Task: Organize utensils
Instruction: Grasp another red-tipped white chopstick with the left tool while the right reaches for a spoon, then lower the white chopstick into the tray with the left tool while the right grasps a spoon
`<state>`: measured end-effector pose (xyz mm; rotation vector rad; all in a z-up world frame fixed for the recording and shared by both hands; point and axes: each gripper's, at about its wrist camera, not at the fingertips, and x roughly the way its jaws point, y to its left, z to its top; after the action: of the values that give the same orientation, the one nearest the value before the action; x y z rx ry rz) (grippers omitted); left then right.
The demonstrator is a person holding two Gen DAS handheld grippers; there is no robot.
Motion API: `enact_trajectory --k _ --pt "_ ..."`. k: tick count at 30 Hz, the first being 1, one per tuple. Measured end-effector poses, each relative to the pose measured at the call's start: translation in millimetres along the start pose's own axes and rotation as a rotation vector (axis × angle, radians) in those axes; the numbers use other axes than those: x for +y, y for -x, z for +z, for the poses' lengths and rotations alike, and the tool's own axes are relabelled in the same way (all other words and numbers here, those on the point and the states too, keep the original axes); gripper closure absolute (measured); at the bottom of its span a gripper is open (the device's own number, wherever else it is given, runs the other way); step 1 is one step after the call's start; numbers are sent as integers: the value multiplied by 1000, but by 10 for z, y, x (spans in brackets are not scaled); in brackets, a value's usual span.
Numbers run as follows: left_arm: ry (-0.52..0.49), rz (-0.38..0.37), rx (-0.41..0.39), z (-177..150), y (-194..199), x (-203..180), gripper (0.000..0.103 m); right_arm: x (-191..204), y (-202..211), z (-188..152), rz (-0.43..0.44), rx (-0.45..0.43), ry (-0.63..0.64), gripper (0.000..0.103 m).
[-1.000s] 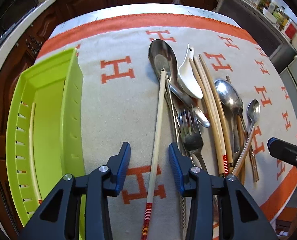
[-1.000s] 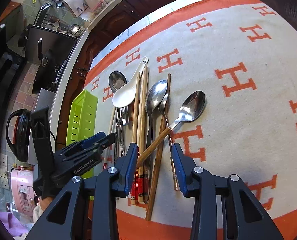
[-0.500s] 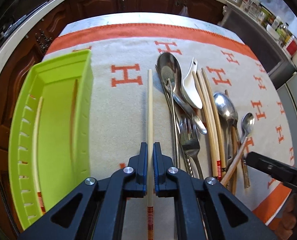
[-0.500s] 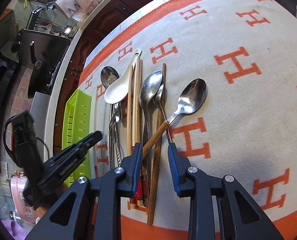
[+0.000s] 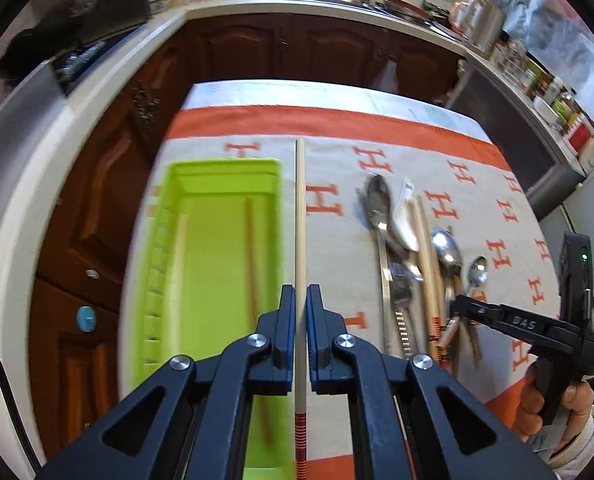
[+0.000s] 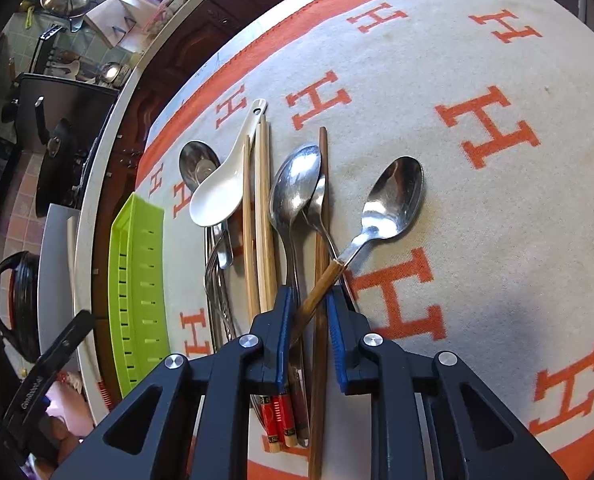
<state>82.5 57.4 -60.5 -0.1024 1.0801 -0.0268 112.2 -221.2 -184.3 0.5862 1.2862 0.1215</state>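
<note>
My left gripper [image 5: 301, 300] is shut on a pale chopstick [image 5: 300, 216] with a red-striped end, held in the air just right of the green tray [image 5: 217, 248], which holds two chopsticks. My right gripper [image 6: 307, 308] has its jaws narrowed around the wooden handle of a metal spoon [image 6: 389, 204]; a small gap still shows at the pads. The pile beside it holds a white ceramic spoon [image 6: 217, 196], wooden chopsticks [image 6: 263, 216], a large metal spoon [image 6: 295, 192] and a fork [image 6: 217, 276]. The right gripper also shows in the left wrist view [image 5: 463, 306].
Everything lies on a cream cloth [image 6: 477, 60] with orange H marks and an orange border. The green tray [image 6: 141, 288] sits at the table's left edge. Dark wood cabinets [image 5: 289, 52] and a counter stand beyond the far edge.
My left gripper closed on the pale chopstick, lifted it off the pile and carried it left toward the green tray. My right gripper moved down over the wooden-handled spoon and narrowed its jaws.
</note>
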Motion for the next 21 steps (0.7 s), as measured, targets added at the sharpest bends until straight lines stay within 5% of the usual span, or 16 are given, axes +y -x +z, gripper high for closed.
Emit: enact_trajectory --k 7,15,18,20,21 --pt "35 100 24 13 -137 368 100 17 -34 -26 -9 -25 -43 96" --pt "46 152 85 -32 -528 546 100 13 6 -116 40 -40 -58 96" --pt "46 170 94 -77 -582 552 78 38 80 -141 45 -56 -47 96" --pt "56 174 88 -100 -567 567 48 123 106 -165 48 -65 -35 96" --pt "61 177 76 -116 -534 574 44 131 141 -181 48 -69 -27 96"
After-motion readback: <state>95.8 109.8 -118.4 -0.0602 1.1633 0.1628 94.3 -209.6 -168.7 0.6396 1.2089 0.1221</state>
